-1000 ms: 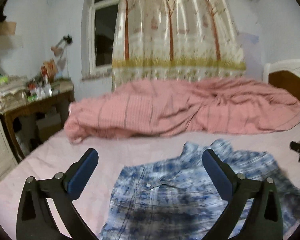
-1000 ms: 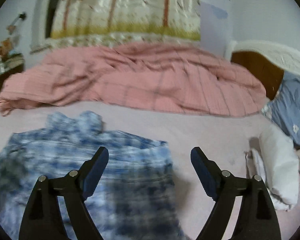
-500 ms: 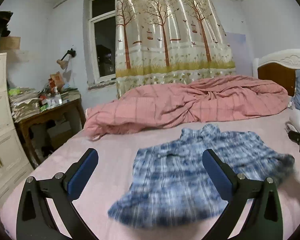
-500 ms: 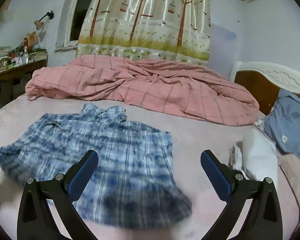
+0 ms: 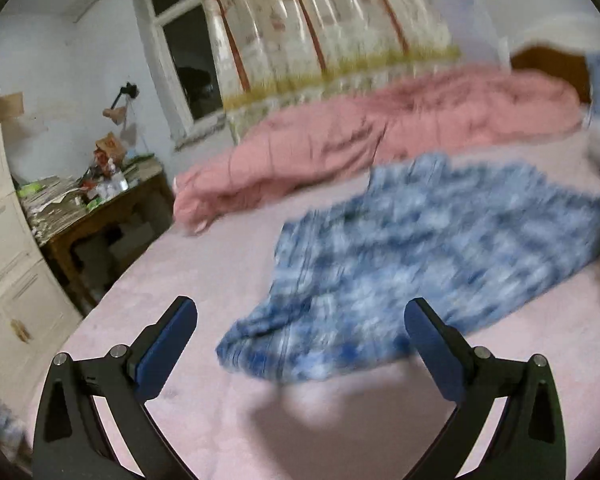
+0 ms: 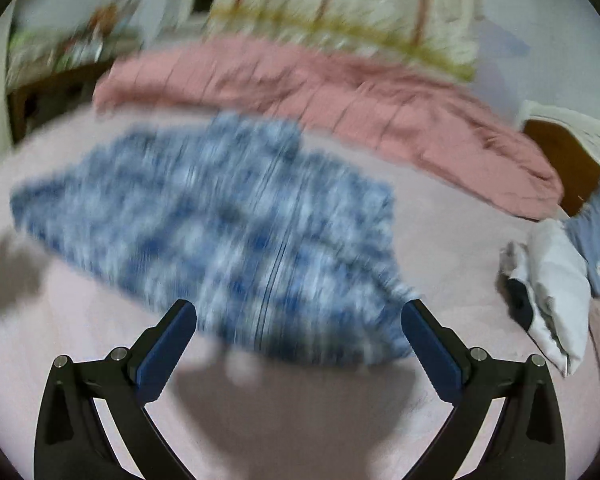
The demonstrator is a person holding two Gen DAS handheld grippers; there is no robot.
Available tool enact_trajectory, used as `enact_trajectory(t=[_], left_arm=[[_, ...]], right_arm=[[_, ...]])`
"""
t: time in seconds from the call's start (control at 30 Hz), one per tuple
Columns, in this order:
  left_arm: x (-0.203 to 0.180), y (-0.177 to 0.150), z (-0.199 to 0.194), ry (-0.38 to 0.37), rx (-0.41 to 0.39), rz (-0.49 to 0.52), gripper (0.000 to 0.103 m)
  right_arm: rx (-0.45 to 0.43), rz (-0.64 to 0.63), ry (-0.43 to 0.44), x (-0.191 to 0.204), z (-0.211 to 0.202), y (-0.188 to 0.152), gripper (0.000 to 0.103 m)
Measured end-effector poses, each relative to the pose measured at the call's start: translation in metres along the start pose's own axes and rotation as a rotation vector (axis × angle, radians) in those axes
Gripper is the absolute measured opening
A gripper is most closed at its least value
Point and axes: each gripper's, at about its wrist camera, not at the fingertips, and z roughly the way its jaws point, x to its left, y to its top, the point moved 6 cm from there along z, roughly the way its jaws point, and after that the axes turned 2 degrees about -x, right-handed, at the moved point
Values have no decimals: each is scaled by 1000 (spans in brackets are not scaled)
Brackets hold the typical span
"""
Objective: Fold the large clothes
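Observation:
A blue and white plaid shirt (image 5: pixel 428 248) lies spread on the pink bed sheet (image 5: pixel 204 280), collar toward the far side. It also shows in the right wrist view (image 6: pixel 228 216). Both views are blurred by motion. My left gripper (image 5: pixel 300 340) is open and empty, raised above the shirt's near left edge. My right gripper (image 6: pixel 300 340) is open and empty, raised above the shirt's near edge.
A bunched pink blanket (image 5: pixel 380 136) lies across the far side of the bed. A white bundle (image 6: pixel 556 280) and a blue pillow (image 6: pixel 596 224) lie at the right by the headboard. A cluttered wooden desk (image 5: pixel 96 216) and white drawers (image 5: pixel 4 248) stand left of the bed.
Both grippers have pulled back and up from the shirt, staying open, and both views have tilted. The shirt lies farther from the fingers than a second ago.

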Motion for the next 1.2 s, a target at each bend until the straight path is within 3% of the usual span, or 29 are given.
enact_trajectory(t=[0.17,0.3,0.47,0.6,0.63,0.67,0.7,0.73,0.77,0.8,0.9,1.03,1.2], left_arm=[[-23,-31,33,-68,143,116,103],[-40,-45,53,-72,190,216,103],[-33,-47,80,-18,244,183,103],[-14,-53,99,-25,315,90,103],[-7,-54,102,-29,330,53,99],[-2,-54,103,-29,333,29,92],[3,-54,101,-25,327,13,69],[4,-53,100,-23,319,12,32],[5,-54,98,-10,313,20,14],[6,-54,96,-1,309,27,8],[7,-49,84,3,276,21,7],[13,-50,52,-59,273,-40,6],[24,-69,-5,-132,251,-34,6]], right_arm=[[105,-156,-22,25,31,-21,103],[98,-137,-76,24,35,-17,103],[65,-173,-197,22,48,-8,103],[67,-139,-216,7,59,-3,103],[61,-137,-223,3,61,-3,102],[54,-137,-237,-1,62,-3,99],[52,-139,-255,-5,63,-3,86],[57,-135,-255,-8,64,-5,65],[73,-122,-237,-11,66,-7,50],[85,-109,-229,-13,67,-9,20],[31,-70,-222,-20,59,-9,9],[-17,-39,-281,-23,32,-12,7],[-46,-77,-256,-7,-25,-44,6]])
